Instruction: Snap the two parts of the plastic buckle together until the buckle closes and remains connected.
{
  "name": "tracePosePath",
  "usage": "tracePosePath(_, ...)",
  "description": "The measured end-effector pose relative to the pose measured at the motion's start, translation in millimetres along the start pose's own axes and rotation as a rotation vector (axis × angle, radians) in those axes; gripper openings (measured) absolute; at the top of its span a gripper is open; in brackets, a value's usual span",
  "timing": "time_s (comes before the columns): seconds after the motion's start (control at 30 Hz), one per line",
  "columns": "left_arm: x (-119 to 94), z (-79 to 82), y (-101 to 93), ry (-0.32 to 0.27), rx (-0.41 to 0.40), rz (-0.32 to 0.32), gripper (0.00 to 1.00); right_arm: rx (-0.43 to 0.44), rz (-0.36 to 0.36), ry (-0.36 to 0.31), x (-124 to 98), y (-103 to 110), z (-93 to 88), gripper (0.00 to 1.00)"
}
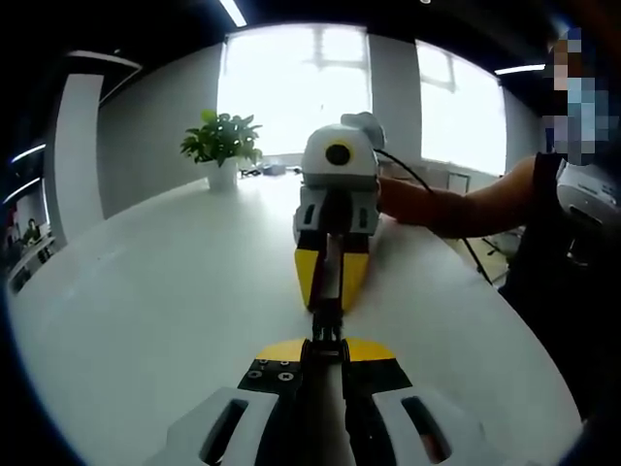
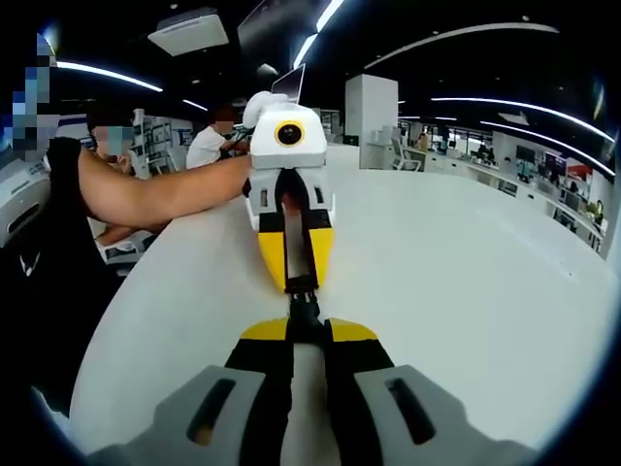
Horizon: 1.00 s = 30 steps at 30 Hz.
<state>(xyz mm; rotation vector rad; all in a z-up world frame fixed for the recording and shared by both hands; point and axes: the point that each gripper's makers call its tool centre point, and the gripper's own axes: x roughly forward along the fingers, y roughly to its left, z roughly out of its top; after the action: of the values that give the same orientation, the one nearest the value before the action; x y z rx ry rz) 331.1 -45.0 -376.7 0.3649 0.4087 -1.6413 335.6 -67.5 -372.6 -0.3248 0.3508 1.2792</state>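
Left gripper view: left hand-held gripper [image 1: 326, 348] pinched on the black buckle [image 1: 328, 325], meeting the right hand-held gripper [image 1: 331, 291] above the white desk [image 1: 165, 311].
Right gripper view: right hand-held gripper [image 2: 303, 325] clamped on the buckle [image 2: 303, 303].
Pot: white planter [image 1: 223, 176], green plant.
Writing: none legible.

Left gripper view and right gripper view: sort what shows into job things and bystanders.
For the job:
- buckle, black, held between the two grippers
- left gripper, fingers shut on one buckle end
- right gripper, fingers shut on the other end

Just there:
- potted plant at the far end of the white table
- desks and seated people beyond the table
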Motion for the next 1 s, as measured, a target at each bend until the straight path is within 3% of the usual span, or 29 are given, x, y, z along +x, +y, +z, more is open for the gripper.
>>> tracePosePath(1.0, 6.7, 2.0, -5.4, 0.009, 0.011, -0.008, 0.1, -0.012, 0.006, 0.002, 1.5, 2.4, 1.6, 0.1)
